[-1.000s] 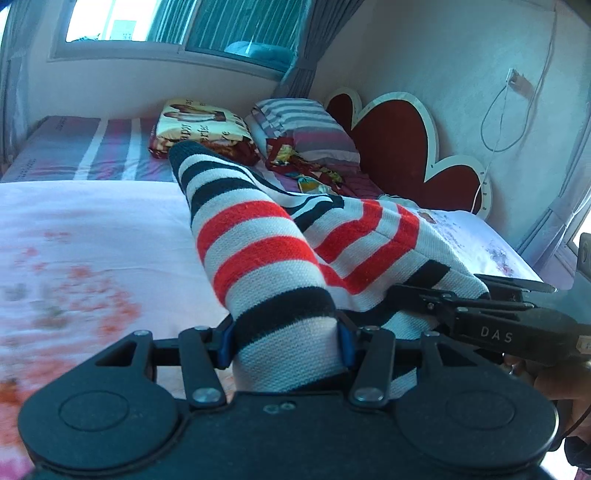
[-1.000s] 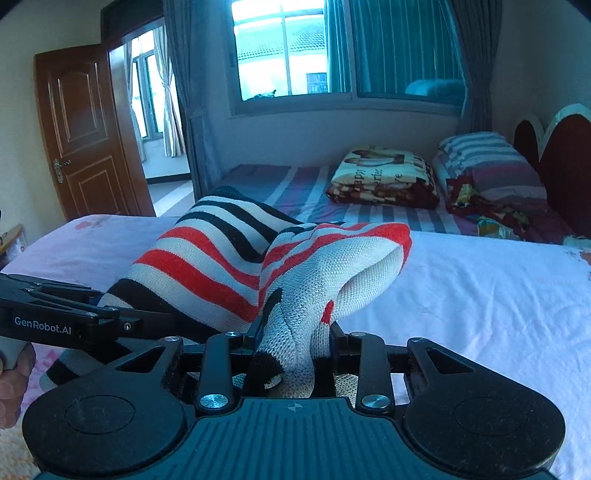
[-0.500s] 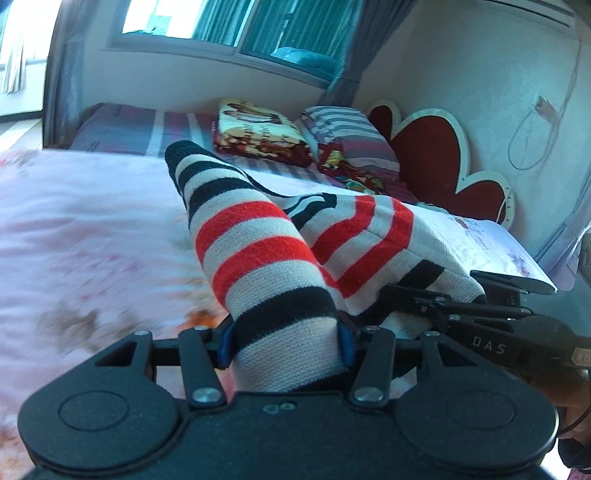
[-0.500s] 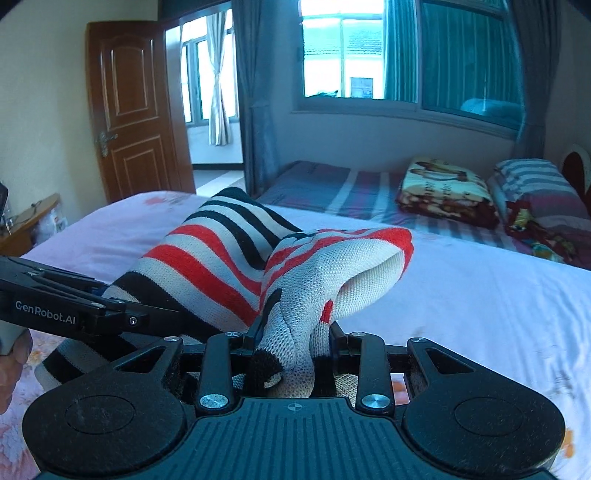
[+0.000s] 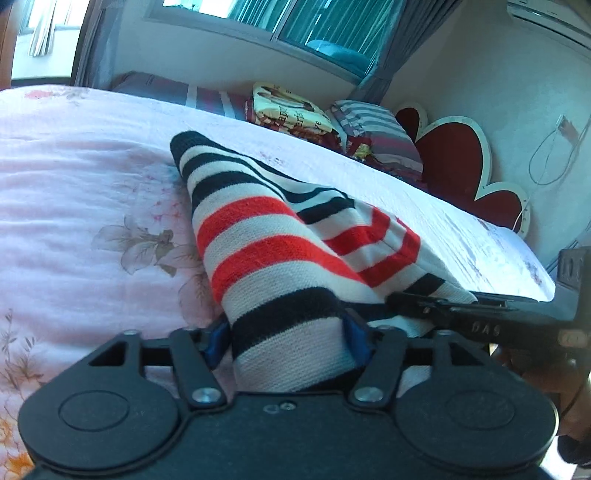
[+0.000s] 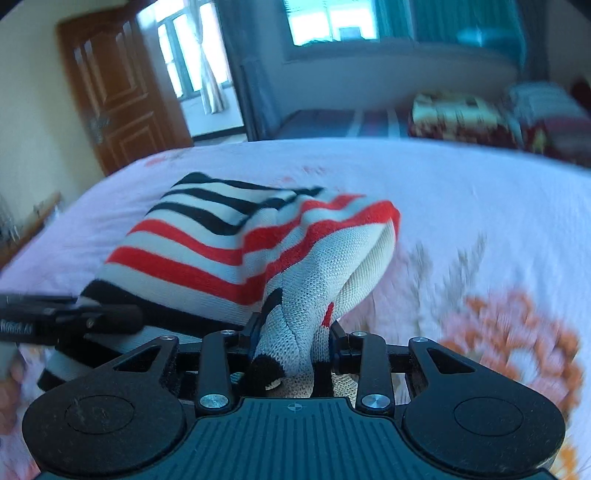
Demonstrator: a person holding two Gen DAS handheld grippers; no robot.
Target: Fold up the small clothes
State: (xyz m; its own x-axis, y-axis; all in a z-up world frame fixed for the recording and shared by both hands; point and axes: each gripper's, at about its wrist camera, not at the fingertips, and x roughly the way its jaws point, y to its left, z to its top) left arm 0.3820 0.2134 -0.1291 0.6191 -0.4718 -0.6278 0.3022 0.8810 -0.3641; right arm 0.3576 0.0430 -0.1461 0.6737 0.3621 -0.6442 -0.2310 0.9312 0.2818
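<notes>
You lay the striped sweater (image 5: 280,236) onto the bed (image 5: 85,192): left claw (image 5: 286,338) just loosening around it, right claw (image 6: 293,338) clamped; release next.

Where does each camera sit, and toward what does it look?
Left wrist: on the left hand-held gripper, facing across the bed to the heart-shaped headboard; its jaws have just been opening, striped sweater between them; the right hand-held gripper enters from the right.
Right wrist: on the right hand-held gripper, shut on the sweater, facing the door and window; the left one enters from the left.
Shared: sweater, bed, both grippers.
</notes>
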